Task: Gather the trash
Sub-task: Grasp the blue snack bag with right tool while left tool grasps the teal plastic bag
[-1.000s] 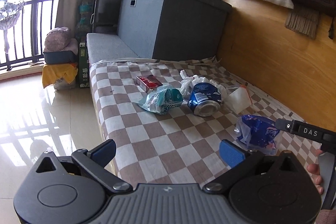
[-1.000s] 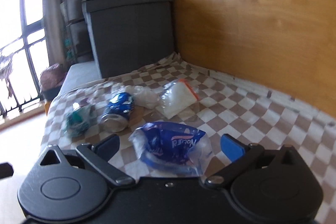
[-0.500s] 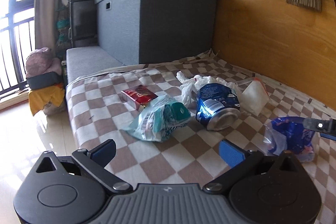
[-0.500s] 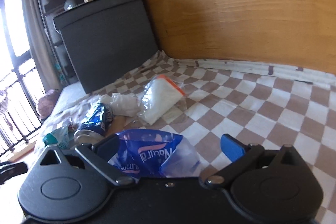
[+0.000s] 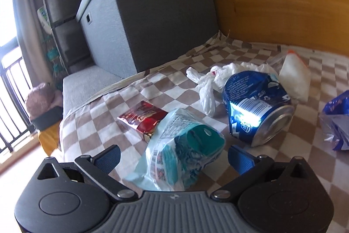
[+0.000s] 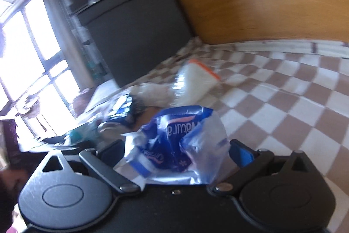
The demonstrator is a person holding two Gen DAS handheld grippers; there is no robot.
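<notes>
Trash lies on a brown-and-white checkered cover [image 5: 113, 110]. My left gripper [image 5: 174, 158] is open, its blue fingers on either side of a teal plastic wrapper [image 5: 183, 154]. Beyond it lie a red packet [image 5: 141, 117], a crushed blue can [image 5: 257, 108], a white plastic bag [image 5: 209, 82] and a clear pouch with an orange strip [image 5: 294, 78]. My right gripper [image 6: 174, 152] is open around a blue-and-clear wrapper [image 6: 181, 145], which also shows at the right edge of the left wrist view [image 5: 338, 119]. The clear pouch [image 6: 196, 84] lies farther off.
A large grey storage box [image 5: 148, 14] stands at the far end of the cover. A wooden wall panel [image 5: 283, 3] runs along the right side. A window with railing [image 5: 8, 84] and a dark bin with a bundle [image 5: 43, 106] are at the left.
Both grippers have moved forward and lower. The teal wrapper now sits between the left fingers and the blue wrapper between the right fingers. Both stay open.
</notes>
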